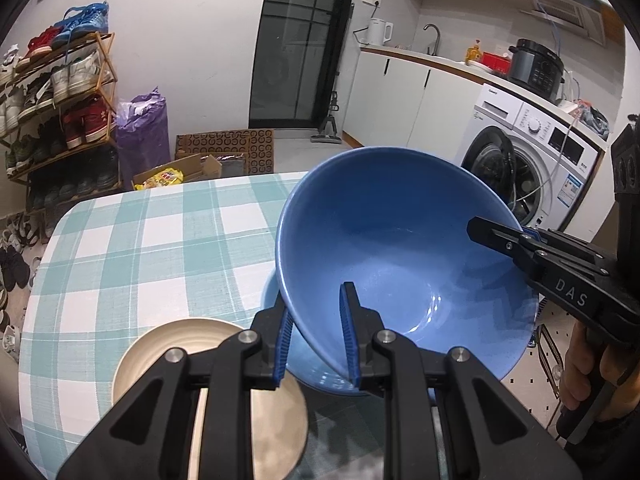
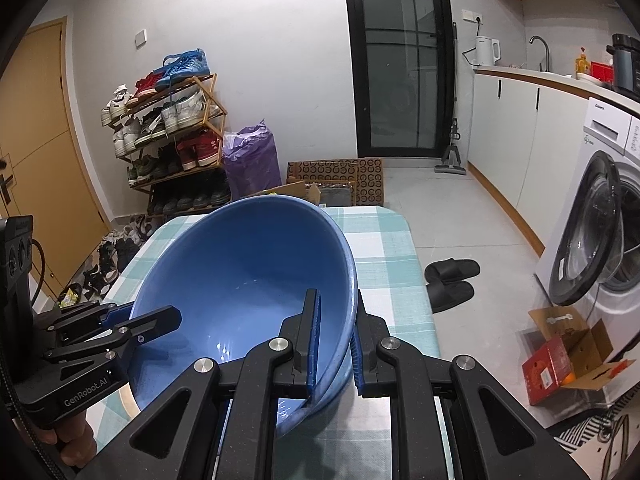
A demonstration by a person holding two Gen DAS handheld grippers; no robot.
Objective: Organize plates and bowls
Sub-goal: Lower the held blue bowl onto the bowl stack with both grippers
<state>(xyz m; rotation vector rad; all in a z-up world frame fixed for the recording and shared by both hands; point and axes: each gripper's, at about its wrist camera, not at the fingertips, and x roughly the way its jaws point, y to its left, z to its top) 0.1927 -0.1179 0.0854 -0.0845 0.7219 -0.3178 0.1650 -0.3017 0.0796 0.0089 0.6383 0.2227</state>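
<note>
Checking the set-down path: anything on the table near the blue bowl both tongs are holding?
Partly. A cream plate sits on the checked table just left of the blue bowl, under the left tongs. The right tongs also clamp the rim. The far cloth looks bare.

Table (image 1: 132, 248) is wearing a teal-and-white checked cloth, mostly bare. A cream ribbed plate (image 1: 160, 344) is sitting on it near the close edge, and a blue dish (image 1: 308, 376) is lying right beside that plate.

2 black plastic grippers: the left gripper (image 1: 318, 334) and right gripper (image 2: 336, 344) have ridged blue pads, silver round bolts and white lettering.
</note>
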